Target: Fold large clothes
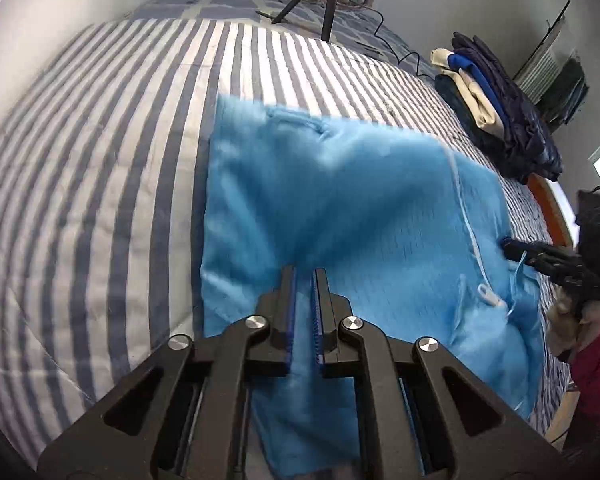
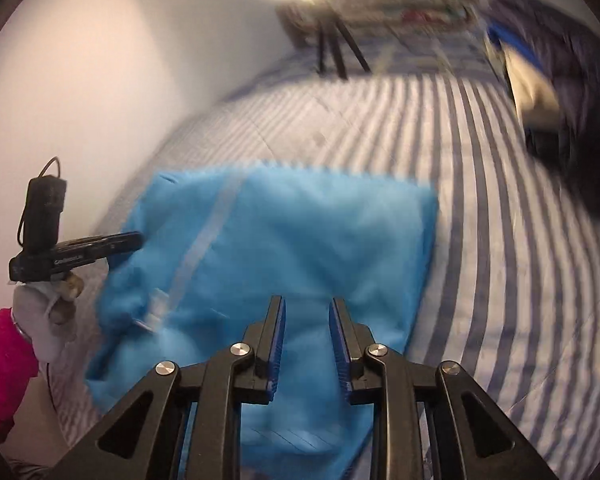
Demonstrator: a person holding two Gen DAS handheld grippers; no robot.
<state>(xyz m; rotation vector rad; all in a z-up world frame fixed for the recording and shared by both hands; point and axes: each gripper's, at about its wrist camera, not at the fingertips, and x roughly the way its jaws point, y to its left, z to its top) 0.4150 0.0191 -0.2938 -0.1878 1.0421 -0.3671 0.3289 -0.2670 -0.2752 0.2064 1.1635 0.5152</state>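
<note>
**Clerk:** Item one, the task garment?

**Operator:** Light blue fleece garment (image 1: pixel 340 208), large, fuzzy nap, folded over into a rough rectangle. A white zipper (image 1: pixel 466 224) runs down it, pull tab near the front edge; a small loop shows at the far edge. It lies flat on the striped blue-and-white bed cover (image 1: pixel 100 200), near the front of the bed, with fabric trailing off toward me under both tools.

**Clerk:** Tongs?

**Operator:** My left gripper (image 1: pixel 304 272): jaws nearly together, a thin slot between the blue pads. Blue fleece runs up between them, so I read it as pinching the garment. My right gripper (image 2: pixel 306 304): jaws parted a modest way, fleece beneath and between them, the pads not pressing on it as far as I can see.

**Clerk:** Containers?

**Operator:** No bin or basket in view. Nearest entry: a stack of folded clothes (image 1: pixel 496 112) at the bed's right edge, navy, royal blue, cream, dark teal. A tripod (image 1: pixel 320 4) stands on the checked sheet at the far end.
</note>
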